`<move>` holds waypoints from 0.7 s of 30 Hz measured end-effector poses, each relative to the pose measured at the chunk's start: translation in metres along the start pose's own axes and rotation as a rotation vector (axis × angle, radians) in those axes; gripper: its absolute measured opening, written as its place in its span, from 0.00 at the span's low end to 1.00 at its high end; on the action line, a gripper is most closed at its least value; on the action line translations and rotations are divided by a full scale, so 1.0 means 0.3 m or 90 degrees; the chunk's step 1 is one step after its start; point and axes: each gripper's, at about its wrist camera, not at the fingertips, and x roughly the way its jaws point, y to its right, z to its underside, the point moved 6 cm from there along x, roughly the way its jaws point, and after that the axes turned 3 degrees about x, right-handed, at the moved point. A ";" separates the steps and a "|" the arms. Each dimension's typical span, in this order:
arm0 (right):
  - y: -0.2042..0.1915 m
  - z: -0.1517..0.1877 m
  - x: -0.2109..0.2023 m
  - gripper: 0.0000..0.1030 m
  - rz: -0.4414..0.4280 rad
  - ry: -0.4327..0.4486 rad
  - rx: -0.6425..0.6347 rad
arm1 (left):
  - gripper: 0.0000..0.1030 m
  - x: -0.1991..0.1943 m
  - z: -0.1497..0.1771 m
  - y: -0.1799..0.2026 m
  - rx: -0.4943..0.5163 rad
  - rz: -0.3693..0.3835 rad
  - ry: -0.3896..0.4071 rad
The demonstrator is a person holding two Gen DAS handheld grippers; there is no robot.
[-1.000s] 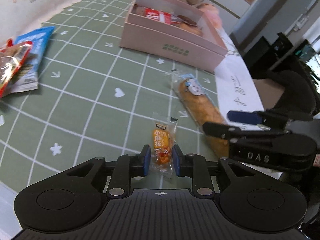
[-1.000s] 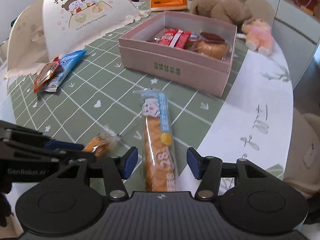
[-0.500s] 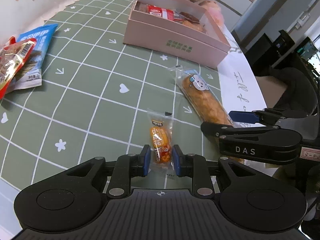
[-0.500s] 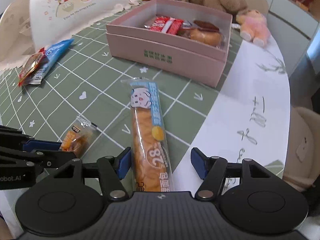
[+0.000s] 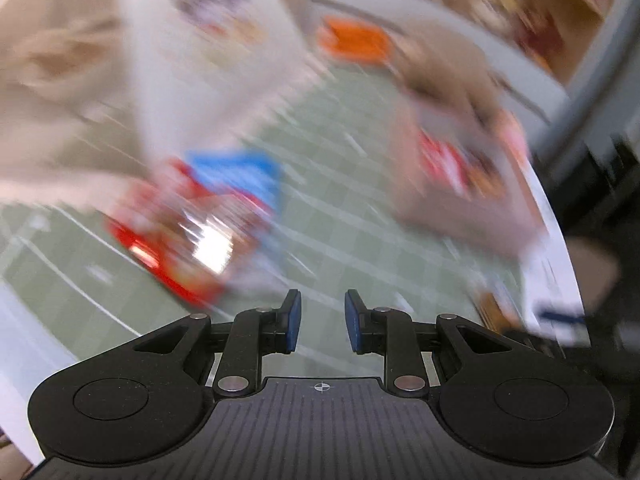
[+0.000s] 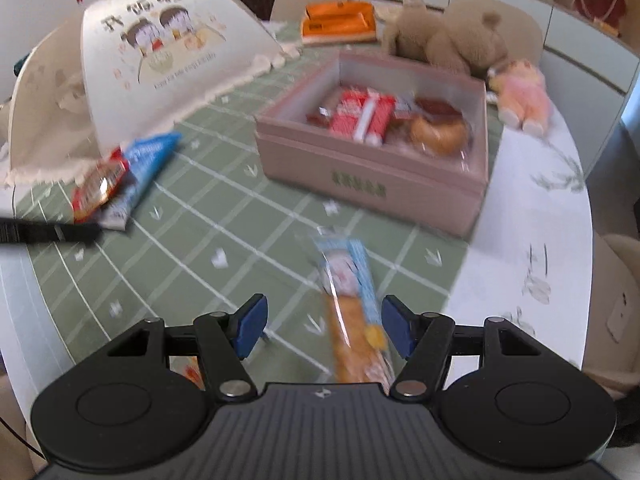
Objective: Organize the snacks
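Both grippers hang over the green checked tablecloth [image 6: 240,248]. Right gripper [image 6: 323,330] has its blue-padded fingers spread wide with nothing between the pads; the near end of a long bread snack in a clear and blue wrapper [image 6: 352,304] lies on the cloth in the gap, nearer the right finger, and I cannot tell whether it touches either pad. Just to the left, tucked behind the left finger's linkage, a scrap of an orange packet [image 6: 191,372] peeks out. Left gripper [image 5: 319,320] also stands parted, a narrower gap, holding nothing; its view is badly smeared by motion, so little beyond it is sharp.

Further out on the left, a red snack packet [image 6: 98,184] lies on top of a blue one [image 6: 146,168], and in the right wrist view a black fingertip of the other gripper [image 6: 48,233] reaches in just beside them. In the left wrist view the same pair shows as a red blur [image 5: 176,240] and a blue blur [image 5: 240,178] ahead and left of the fingers.

Past the middle of the cloth sits the pink box [image 6: 368,176], open on top, with red-and-white packets [image 6: 362,114] and a round golden bun [image 6: 440,132] inside. Left of it stands a white mesh food cover with cartoon children [image 6: 160,52]. Behind the box rest a brown teddy bear [image 6: 460,36], a pink doll [image 6: 520,94] and an orange case [image 6: 340,20].
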 end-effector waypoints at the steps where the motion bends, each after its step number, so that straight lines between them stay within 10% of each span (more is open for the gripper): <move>1: -0.014 -0.012 -0.003 0.62 0.008 0.005 0.001 | 0.26 -0.010 -0.035 -0.061 -0.021 -0.013 0.020; 8: -0.216 -0.120 0.009 0.69 -0.023 0.001 0.006 | 0.26 0.094 -0.159 -0.458 -0.151 -0.048 0.032; 21: -0.720 -0.408 0.412 0.69 -0.016 0.107 -0.201 | 0.26 0.159 -0.011 -0.568 -0.173 0.099 -0.059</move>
